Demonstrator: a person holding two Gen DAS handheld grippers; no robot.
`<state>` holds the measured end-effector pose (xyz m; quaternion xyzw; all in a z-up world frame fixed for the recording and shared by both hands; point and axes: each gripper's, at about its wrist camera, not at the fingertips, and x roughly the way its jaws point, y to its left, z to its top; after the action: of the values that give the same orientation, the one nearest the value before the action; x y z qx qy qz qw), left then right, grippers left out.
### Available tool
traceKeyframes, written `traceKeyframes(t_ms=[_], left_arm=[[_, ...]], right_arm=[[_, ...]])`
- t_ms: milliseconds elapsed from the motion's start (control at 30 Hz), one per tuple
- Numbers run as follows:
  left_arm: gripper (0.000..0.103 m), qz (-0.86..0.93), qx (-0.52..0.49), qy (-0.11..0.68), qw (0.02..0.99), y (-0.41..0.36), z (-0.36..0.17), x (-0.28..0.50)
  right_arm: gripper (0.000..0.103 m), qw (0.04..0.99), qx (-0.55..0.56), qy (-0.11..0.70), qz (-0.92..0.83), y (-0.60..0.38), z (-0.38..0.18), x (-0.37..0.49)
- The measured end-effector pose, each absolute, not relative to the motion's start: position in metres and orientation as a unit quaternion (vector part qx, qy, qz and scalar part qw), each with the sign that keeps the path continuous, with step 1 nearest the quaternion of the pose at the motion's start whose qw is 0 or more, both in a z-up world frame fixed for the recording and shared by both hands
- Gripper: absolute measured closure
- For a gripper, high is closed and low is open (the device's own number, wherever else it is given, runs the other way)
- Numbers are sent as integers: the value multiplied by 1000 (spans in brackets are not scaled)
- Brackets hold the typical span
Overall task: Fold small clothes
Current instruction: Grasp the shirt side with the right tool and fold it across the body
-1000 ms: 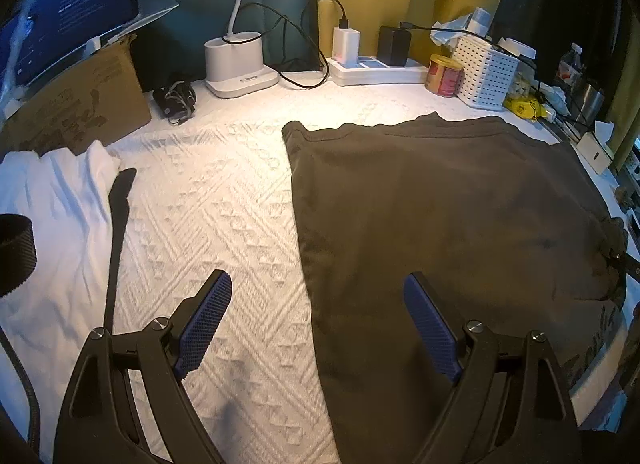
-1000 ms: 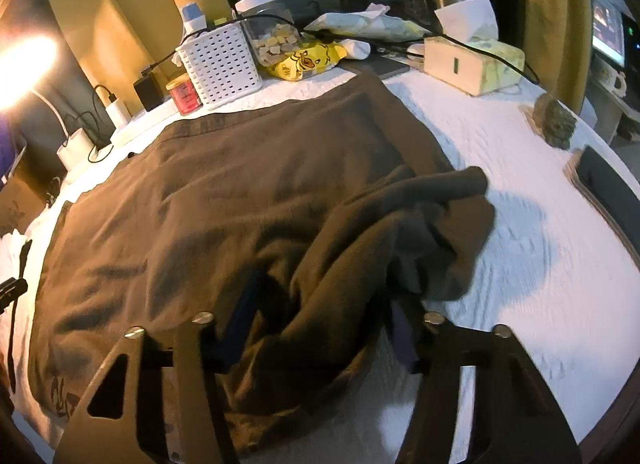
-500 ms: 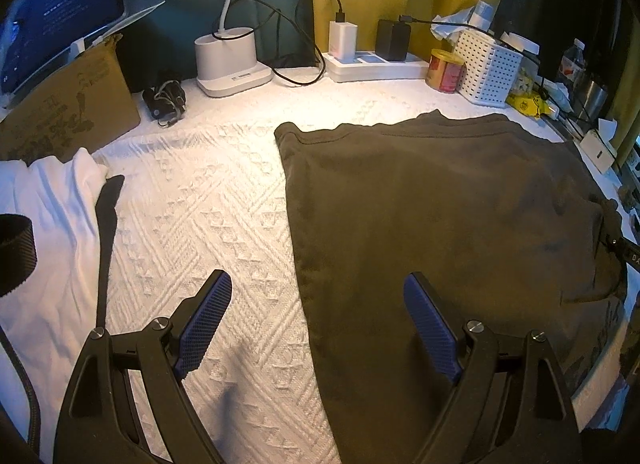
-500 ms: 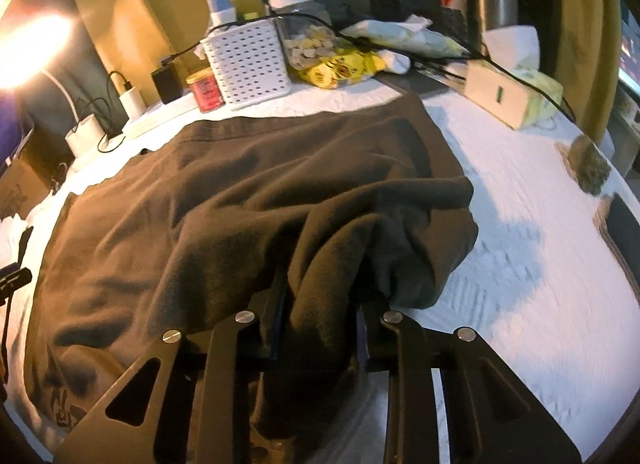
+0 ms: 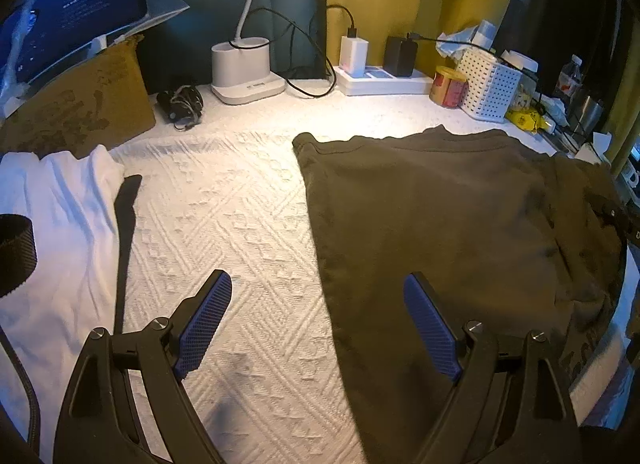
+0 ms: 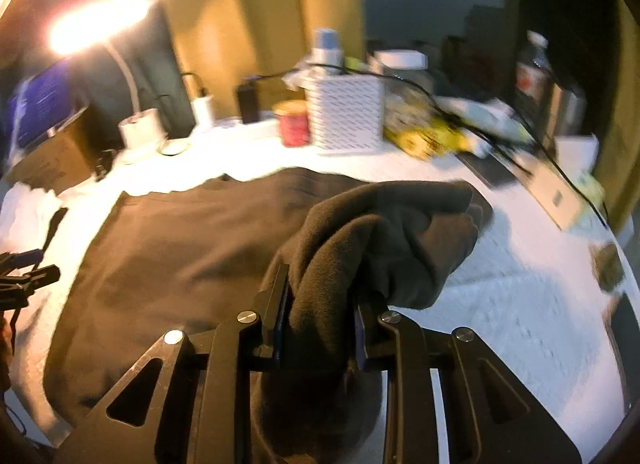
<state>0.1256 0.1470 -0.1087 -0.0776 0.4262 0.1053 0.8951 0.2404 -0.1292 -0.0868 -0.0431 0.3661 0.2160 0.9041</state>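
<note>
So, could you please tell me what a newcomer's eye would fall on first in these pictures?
Probably the dark brown garment spread over the white quilted cover, with the right gripper clamped on a bunched fold of it. Next, the glaring lamp at the upper left of the right wrist view. The left gripper hangs open over the garment's left edge.

Garment (image 5: 440,224) on bedspread (image 5: 224,224), right of cloth (image 5: 52,224); basket (image 5: 486,90) behind.
</note>
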Motion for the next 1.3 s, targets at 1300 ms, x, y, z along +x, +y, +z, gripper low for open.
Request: traceKeyframes(t_ms=[1300], left_arm=[[16,155,-108,411,892,192,-112,53]], right_arm=[[76,796,-178,377,440,62,-103,124]])
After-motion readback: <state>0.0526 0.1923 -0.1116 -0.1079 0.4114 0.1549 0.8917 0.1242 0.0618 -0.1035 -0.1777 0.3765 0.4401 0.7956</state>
